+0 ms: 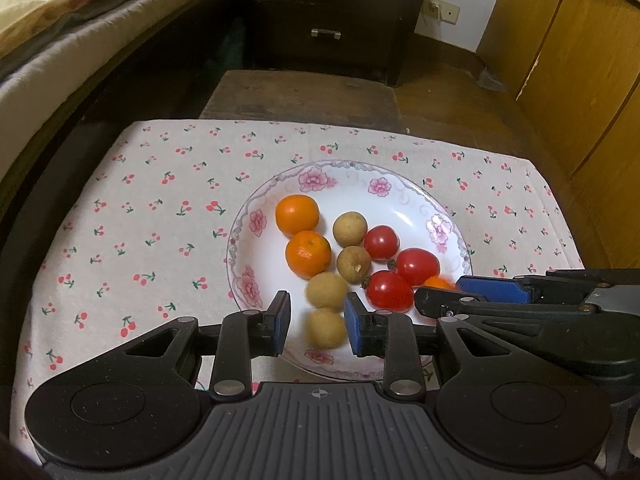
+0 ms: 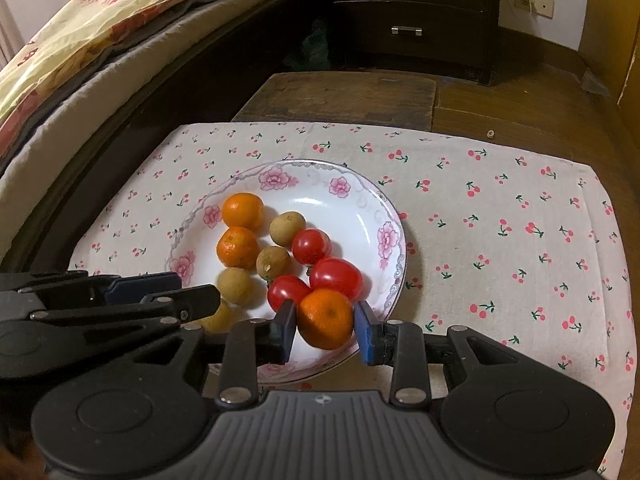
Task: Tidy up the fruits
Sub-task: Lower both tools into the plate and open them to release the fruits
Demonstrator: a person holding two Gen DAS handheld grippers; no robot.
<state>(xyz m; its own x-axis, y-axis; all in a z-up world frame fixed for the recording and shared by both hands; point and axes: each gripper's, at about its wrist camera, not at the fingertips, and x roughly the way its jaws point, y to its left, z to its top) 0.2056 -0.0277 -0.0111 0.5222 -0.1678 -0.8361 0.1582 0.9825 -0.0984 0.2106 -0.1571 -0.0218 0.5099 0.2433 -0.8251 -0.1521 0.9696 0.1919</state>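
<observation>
An orange (image 2: 326, 318) is clamped between the right gripper (image 2: 325, 332) pads at the plate (image 2: 360, 196) rim's 5 o'clock; the left gripper (image 1: 318, 326), slightly parted, brackets a longan (image 1: 326, 328) untouched at 6 o'clock.

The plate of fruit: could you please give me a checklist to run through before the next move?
1. Right hand-held gripper holds the mandarin: ok, both pads are on it.
2. Held mandarin is lifted off the plate: cannot tell.
3. Left hand-held gripper is free of the longan: cannot tell; a gap shows at one pad, while the other sits right against it.
4. The two hand-held grippers are apart: ok, but close.
5. Cherry tomatoes are clear of the held mandarin: not ok, they crowd right behind it.
6. Plate lies fully on the cherry-print cloth: ok.
</observation>
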